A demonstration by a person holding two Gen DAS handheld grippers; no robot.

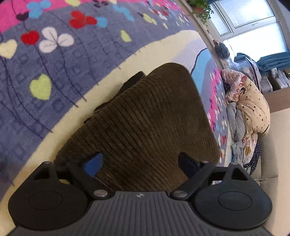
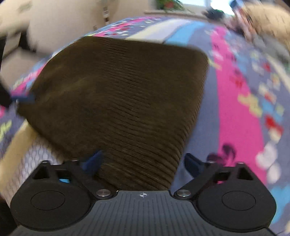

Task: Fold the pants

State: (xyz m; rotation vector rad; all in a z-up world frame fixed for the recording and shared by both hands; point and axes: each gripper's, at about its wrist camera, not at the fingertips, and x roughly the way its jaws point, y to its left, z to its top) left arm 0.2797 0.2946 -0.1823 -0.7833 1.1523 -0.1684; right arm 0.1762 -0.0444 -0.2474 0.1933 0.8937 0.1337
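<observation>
Pants [image 1: 145, 118] of brown corduroy lie folded on the flowered blanket [image 1: 54, 63], near its cream band. Left tool [image 1: 141, 161] and right tool [image 2: 143, 161] each hover over the pants' near edge, fingers spread wide, gripping nothing.

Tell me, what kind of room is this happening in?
Most likely a bedroom at home. Brown corduroy pants lie on a purple fleece blanket with hearts and flowers, a bundled star-print cream quilt sits at its end, and a potted green plant stands by the window.
</observation>
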